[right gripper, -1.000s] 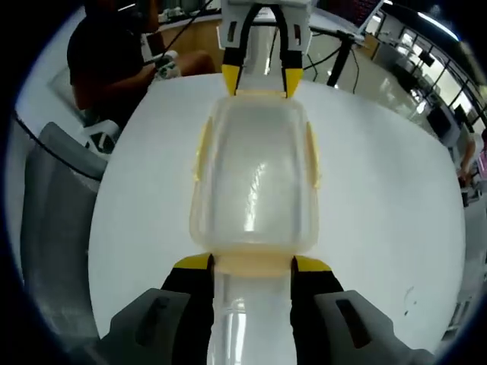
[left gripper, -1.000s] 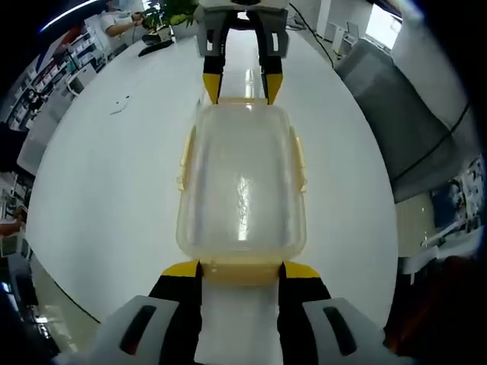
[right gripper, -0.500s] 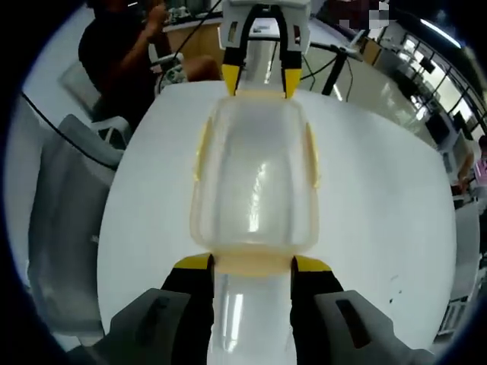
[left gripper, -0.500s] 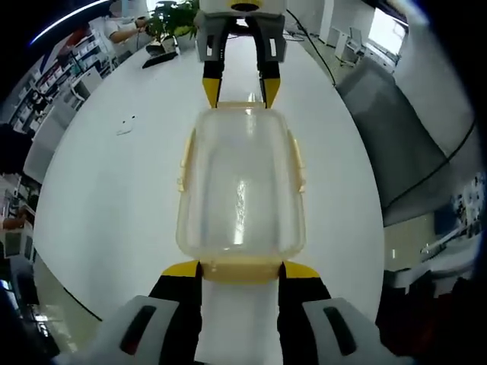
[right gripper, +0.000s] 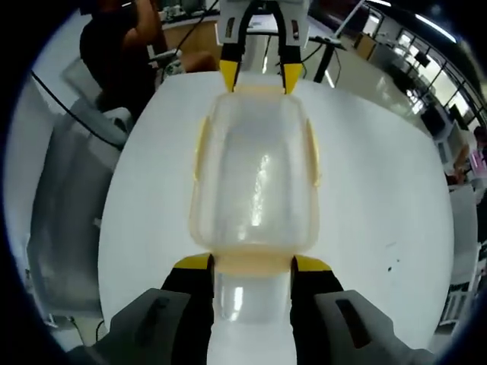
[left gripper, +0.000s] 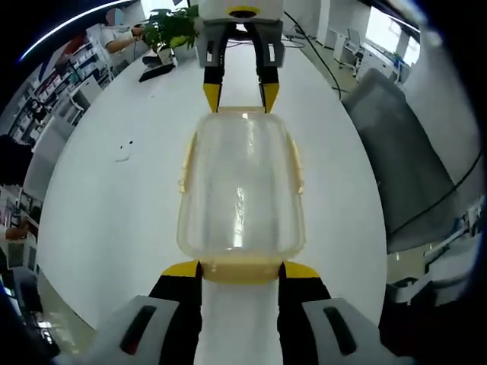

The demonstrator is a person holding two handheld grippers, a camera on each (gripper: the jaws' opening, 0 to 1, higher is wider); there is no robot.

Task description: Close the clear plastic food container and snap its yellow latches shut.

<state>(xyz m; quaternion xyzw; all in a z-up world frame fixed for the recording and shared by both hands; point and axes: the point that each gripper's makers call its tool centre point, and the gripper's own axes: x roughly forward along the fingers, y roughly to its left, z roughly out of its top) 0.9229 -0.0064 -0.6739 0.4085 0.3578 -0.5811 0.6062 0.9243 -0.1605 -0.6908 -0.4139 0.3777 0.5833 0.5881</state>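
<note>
Nearest in the left gripper view: left gripper (left gripper: pixel 240 268) spread to the width of the container's near end latch (left gripper: pixel 242 270), yellow tips flanking that tab; whether pinching it or merely bracketing, cannot tell. Same arrangement in the right gripper view: right gripper (right gripper: pixel 252 263) bracketing the opposite end latch (right gripper: pixel 253 262), true clamping again unclear.

Between them, the clear plastic food container (left gripper: pixel 242 186), lid on, over a white table (left gripper: pixel 106 205), held or resting unclear. Long axis running straight from one gripper to the other; side latches (left gripper: pixel 183 163) yellow along both long edges, apparently splayed outward.

Probably light and empty, thin-walled, somewhat flexible, glossy and likely slippery. Best taken by the end tabs or rim, not the slick lid.

Farther off: chair (left gripper: pixel 396 152), potted plant (left gripper: pixel 171 23), seated person (right gripper: pixel 125 57).
</note>
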